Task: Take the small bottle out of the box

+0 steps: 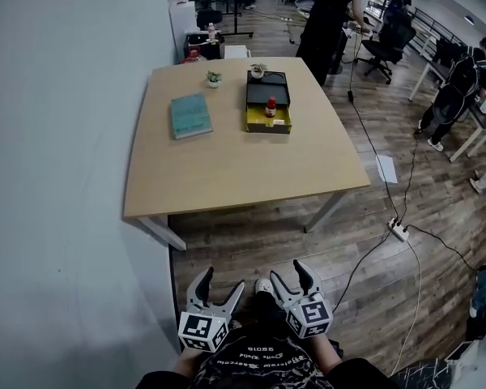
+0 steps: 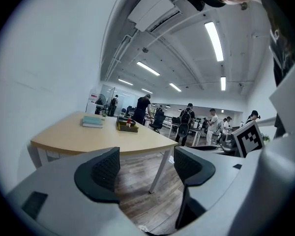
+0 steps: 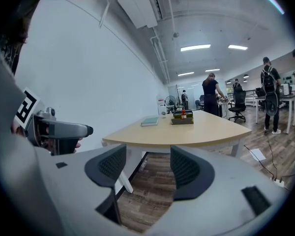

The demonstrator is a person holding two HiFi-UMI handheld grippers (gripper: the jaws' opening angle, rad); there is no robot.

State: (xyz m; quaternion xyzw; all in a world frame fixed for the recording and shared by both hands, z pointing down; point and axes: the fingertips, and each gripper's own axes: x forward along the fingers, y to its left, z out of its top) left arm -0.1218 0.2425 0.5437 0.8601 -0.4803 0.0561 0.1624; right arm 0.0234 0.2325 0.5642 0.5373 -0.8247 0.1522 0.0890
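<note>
I stand back from the wooden table (image 1: 235,168) with both tools held low, close to my body and over the plank floor. My left gripper (image 1: 224,280) has its jaws spread apart, and its own view shows only floorboards and a table leg between the dark ribbed pads (image 2: 104,170). My right gripper (image 1: 287,272) is the same: jaws parted, with just the floor between them. Both sit side by side, well apart from everything on the table.

The small bottle (image 1: 270,107), red on top, stands upright inside the box (image 1: 269,128) on the far half of the table, about where the box's black rear part meets its yellow front. Neither gripper is anywhere near it. A teal book (image 1: 190,115) lies flat to the left of the box, apart from it. Two little potted plants sit at the far edge, one (image 1: 214,78) beyond the book and one (image 1: 257,70) just behind the box.

On the floor to my right a white power strip (image 1: 399,230) lies with cables running from it. Several people stand at desks in the background
</note>
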